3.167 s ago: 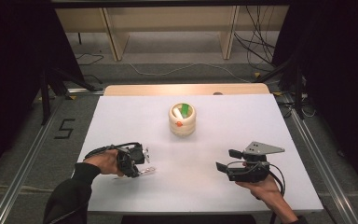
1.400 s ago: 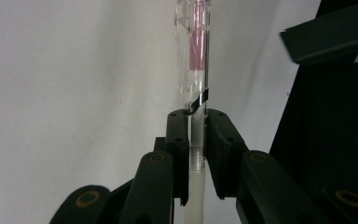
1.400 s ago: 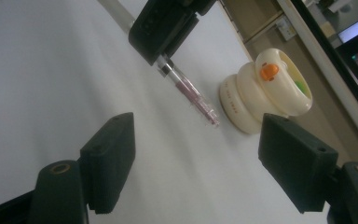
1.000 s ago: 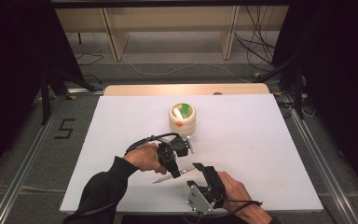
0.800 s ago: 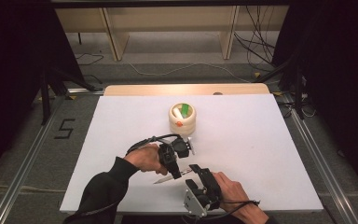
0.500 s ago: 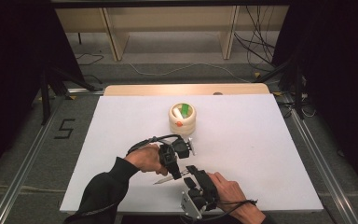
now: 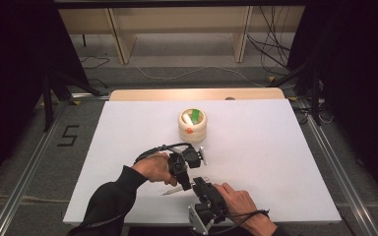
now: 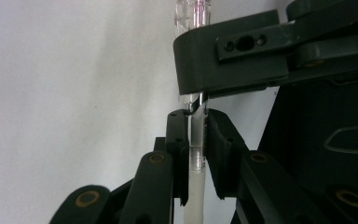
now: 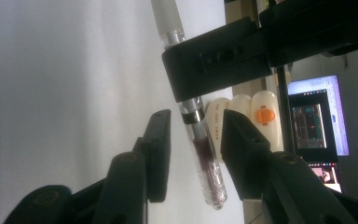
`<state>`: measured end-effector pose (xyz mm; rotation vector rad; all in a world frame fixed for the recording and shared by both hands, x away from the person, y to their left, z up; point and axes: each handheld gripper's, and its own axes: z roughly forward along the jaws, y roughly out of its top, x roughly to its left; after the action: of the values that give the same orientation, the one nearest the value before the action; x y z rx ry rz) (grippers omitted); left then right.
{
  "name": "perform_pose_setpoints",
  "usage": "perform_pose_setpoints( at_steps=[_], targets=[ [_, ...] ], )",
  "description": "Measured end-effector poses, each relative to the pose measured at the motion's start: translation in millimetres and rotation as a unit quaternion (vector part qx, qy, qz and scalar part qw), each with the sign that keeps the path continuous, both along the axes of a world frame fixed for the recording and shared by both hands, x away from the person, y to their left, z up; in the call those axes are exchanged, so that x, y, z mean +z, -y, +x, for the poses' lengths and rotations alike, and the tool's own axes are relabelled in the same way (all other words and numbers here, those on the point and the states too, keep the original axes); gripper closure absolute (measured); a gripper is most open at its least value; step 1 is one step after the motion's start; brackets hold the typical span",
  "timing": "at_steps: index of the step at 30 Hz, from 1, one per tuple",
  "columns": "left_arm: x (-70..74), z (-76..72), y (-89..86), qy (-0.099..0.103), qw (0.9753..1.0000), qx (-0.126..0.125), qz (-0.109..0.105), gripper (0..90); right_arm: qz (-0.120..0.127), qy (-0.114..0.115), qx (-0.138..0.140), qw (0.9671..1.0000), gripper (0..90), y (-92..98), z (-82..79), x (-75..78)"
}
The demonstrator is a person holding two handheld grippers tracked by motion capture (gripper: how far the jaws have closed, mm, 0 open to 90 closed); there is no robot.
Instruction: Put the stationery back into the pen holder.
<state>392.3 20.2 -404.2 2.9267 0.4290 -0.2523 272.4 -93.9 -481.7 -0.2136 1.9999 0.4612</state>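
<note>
White table (image 7: 285, 147), dark surround, round holder (image 7: 193, 125) at 12 o'clock from my grippers.

Item: pen (image 9: 204, 158), clear barrel, frosted cap end, lying near front edge between both tools.

Left gripper (image 8: 196, 135): jaws clamped on pen at metal ring.

Right gripper (image 9: 193, 149): jaws apart, straddling clear barrel, not touching.

Step, my judgement: close right jaws square on barrel, centred; keep left grip firm; pull straight along pen axis, no twist sideways.
</note>
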Motion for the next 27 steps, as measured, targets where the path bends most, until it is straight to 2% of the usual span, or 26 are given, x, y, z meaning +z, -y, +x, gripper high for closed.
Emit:
perform_pose_setpoints(
  at_steps=[8,11,20,22,24,27],
  targets=[
    [-2.3,-0.4,1.4,-0.007,1.0000,0.000,0.006,79.4,-0.010,0.002,0.011,0.9999,70.4,-2.5,-0.3,-1.8],
    [-2.6,0.0,2.1,-0.002,1.0000,-0.006,0.008,79.4,-0.014,0.003,0.013,0.9998,72.0,-2.9,0.2,-1.5],
    [-5.0,-0.2,3.4,-0.006,0.9999,0.000,0.013,79.4,-0.030,0.008,0.017,0.9994,77.5,-4.6,-0.9,-6.4],
    [-4.5,0.2,3.1,-0.007,0.9999,0.001,0.012,79.0,-0.037,0.004,0.019,0.9991,79.6,-4.3,-1.4,-7.7],
    [-3.8,0.2,2.5,-0.008,0.9999,-0.003,0.010,78.7,-0.036,0.006,0.023,0.9991,79.8,-4.2,-1.2,-7.4],
    [-1.4,1.5,0.6,-0.006,1.0000,0.006,-0.001,75.2,-0.031,0.008,0.020,0.9993,80.0,-3.3,-1.2,-6.9]
  ],
)
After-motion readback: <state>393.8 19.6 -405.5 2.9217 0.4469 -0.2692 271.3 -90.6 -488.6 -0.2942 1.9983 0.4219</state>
